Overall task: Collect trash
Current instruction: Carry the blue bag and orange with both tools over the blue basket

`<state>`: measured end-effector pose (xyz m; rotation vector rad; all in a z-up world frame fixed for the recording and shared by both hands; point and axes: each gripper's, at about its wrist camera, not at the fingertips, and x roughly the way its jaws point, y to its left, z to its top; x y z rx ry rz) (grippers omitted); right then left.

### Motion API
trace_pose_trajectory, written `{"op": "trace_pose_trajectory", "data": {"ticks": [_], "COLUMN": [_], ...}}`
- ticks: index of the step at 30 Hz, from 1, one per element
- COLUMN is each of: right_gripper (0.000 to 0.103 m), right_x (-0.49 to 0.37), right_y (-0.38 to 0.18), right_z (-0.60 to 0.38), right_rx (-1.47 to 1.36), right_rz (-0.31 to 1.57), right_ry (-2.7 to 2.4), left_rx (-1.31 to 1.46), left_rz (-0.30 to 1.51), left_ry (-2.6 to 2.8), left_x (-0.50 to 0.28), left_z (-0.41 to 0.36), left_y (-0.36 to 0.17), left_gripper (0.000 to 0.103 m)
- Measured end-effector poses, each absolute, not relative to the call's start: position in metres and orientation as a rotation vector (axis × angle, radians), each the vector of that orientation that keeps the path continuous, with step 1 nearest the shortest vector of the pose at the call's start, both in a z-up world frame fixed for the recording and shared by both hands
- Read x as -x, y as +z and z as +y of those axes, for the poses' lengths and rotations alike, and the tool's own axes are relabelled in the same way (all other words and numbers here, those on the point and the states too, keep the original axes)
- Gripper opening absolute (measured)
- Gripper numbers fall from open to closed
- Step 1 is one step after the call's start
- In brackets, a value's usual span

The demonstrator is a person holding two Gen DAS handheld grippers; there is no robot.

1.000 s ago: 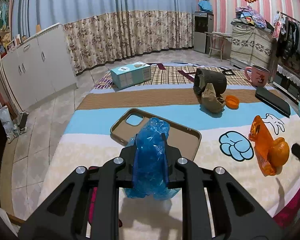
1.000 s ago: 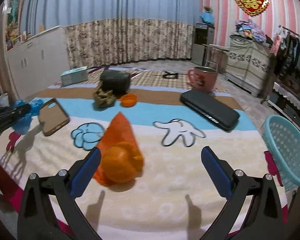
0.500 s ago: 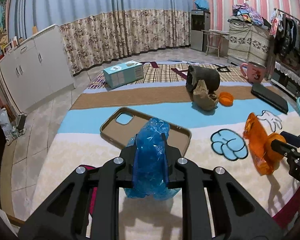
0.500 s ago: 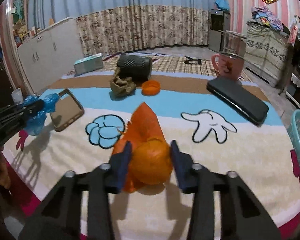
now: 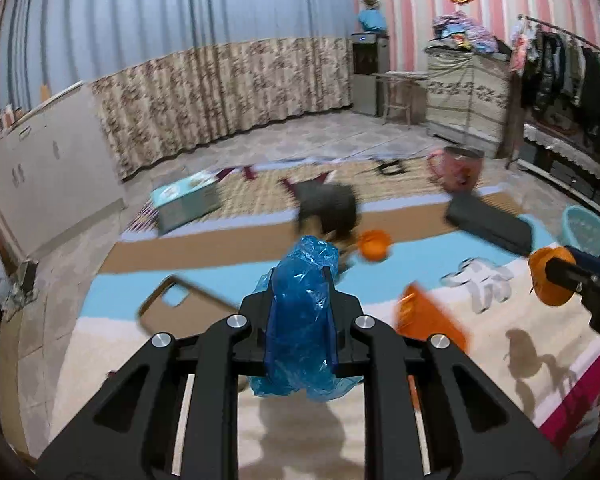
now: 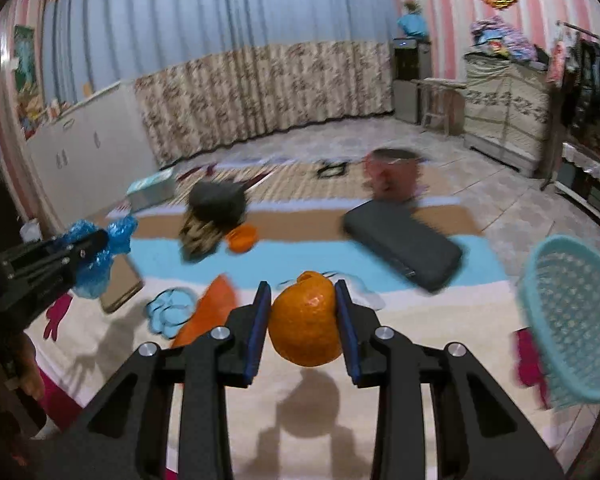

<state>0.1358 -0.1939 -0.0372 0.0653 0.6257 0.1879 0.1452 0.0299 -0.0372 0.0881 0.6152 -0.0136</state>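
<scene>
We find the right gripper (image 6: 303,322) clamped on an orange peel ball (image 6: 305,318), held clear of the bedspread (image 6: 440,320) with its shadow below. The left gripper (image 5: 300,316) is clamped on a crumpled blue plastic bag (image 5: 302,320), also held above the surface.

Outward from the tongs, a loose orange wrapper (image 6: 210,314) lies just left of the right gripper. Farther off sit a brown crumpled paper (image 6: 200,236) and a small orange cap (image 6: 242,237), beside a dark cylinder (image 6: 216,200). The teal basket (image 6: 572,316) stands at the near right edge, and we see nothing in it, though much of its inside is hidden.

We judge the task partly advanced: two pieces are in hand but not deposited. The wrapper, the paper and possibly the cap remain to be collected.

Against one second earlier, the right gripper was wide open around the orange bundle on the bedspread; it has since closed and lifted the ball, leaving the wrapper behind. The left grip on the bag is unchanged. Both views are now blurred, suggesting movement.
</scene>
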Motion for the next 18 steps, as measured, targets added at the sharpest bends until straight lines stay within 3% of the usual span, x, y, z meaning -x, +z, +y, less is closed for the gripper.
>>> {"op": "trace_pose_trajectory", "data": {"ticks": [9,18], "right_gripper": [0.033,0.033], "right_x": [-0.135,-0.130], "right_y": [0.001,0.003], "right_z": [-0.313,-0.417], "right_rx": [-0.081,-0.117], "right_rz": [0.560,0.567], "right_ry": [-0.007,-0.164], "left_rx": [-0.112,-0.149], "left_rz": [0.570,0.563], "left_ry": [-0.182,-0.317], "left_x": [-0.158,-0.168], "left_z": [-0.074,-0.170], "left_y": [-0.014,-0.013], "left_gripper": [0.017,0.017]}}
